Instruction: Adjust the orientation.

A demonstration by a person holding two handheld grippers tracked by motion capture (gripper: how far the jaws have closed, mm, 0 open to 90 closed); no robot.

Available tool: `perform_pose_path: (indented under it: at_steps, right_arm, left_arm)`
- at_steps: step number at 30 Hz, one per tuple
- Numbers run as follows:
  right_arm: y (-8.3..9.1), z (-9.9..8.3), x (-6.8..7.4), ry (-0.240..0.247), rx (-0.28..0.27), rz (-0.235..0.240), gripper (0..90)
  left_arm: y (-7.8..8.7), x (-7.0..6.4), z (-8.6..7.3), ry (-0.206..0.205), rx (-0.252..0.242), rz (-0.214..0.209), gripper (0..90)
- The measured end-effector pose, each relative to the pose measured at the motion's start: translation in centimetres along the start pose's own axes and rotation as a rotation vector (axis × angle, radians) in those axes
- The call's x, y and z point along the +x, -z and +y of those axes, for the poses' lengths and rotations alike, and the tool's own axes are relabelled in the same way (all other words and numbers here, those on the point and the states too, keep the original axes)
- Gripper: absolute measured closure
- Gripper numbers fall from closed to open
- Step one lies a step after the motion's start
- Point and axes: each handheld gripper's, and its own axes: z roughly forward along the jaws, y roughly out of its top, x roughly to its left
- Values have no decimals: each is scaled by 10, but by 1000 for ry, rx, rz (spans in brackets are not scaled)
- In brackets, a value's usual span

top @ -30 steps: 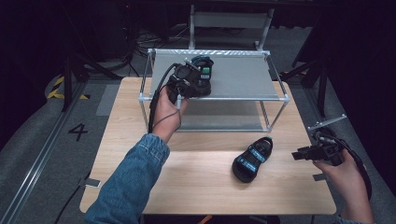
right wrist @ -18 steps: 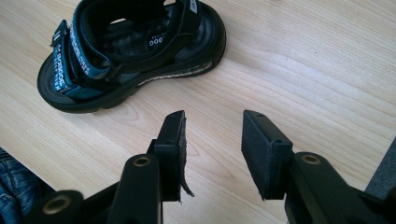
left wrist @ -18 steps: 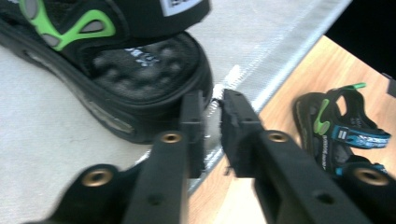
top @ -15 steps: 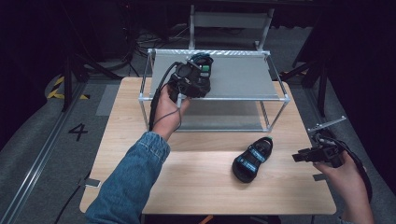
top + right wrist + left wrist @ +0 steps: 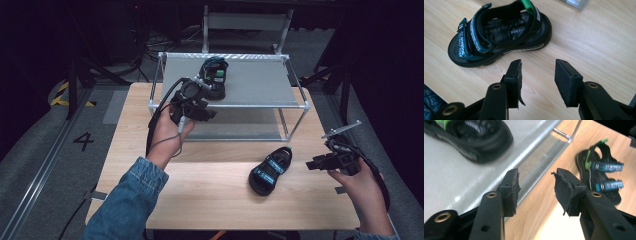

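Dark surroundings frame a pale wooden desk (image 5: 200, 190) carrying a two-tier metal shelf rack (image 5: 260, 82) at its far side. One black sandal (image 5: 214, 75) stands on the rack's top shelf, left of centre. The left gripper (image 5: 207, 114) hovers at the rack's front-left edge, just beside that sandal; its fingers (image 5: 511, 187) stand apart and hold nothing.

The second sandal (image 5: 270, 169), black with blue straps, lies on the desk in front of the rack, toward the right. Its long axis runs diagonally, heel toward the rack and toe toward the person. The right gripper (image 5: 314, 164) is held low near the desk's right edge, pointing left at this sandal, fingers (image 5: 514, 75) apart and empty.

Judgement: the desk sandal lies just left of the right gripper, close ahead of its open fingers and side-on to them. The right hand (image 5: 362, 187) is clearly the nearer one for a pick-up; the left is well apart from it.
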Motion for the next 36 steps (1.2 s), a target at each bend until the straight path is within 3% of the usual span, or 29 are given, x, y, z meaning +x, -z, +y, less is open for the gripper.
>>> perform_pose_path:
  at_steps: [3,8,16,19,24,29,32,34,36]
  right_arm:
    - [-3,9,4,24,15,-8,575]
    - [-6,28,11,55,37,-32,577]
    - [-14,50,16,64,50,-37,571]
    - [-18,57,19,74,54,-49,565]
    - [-31,68,19,87,81,-52,582]
    - [-45,79,20,115,116,-71,643]
    - [-49,82,20,118,128,-80,732]
    - [-49,82,21,120,130,-87,844]
    - [-48,82,22,121,129,-92,854]
  left_arm:
    - [1,-3,-14,9,34,9,506]
    - [5,0,-39,57,16,9,490]
    - [7,20,-77,140,17,-3,493]
    - [8,31,-87,174,30,7,490]
    - [10,40,-96,197,41,37,435]
    - [16,41,-106,172,70,121,397]
    - [19,44,-111,187,65,128,383]
    - [20,46,-115,192,71,134,380]
    - [21,48,-117,204,73,137,379]
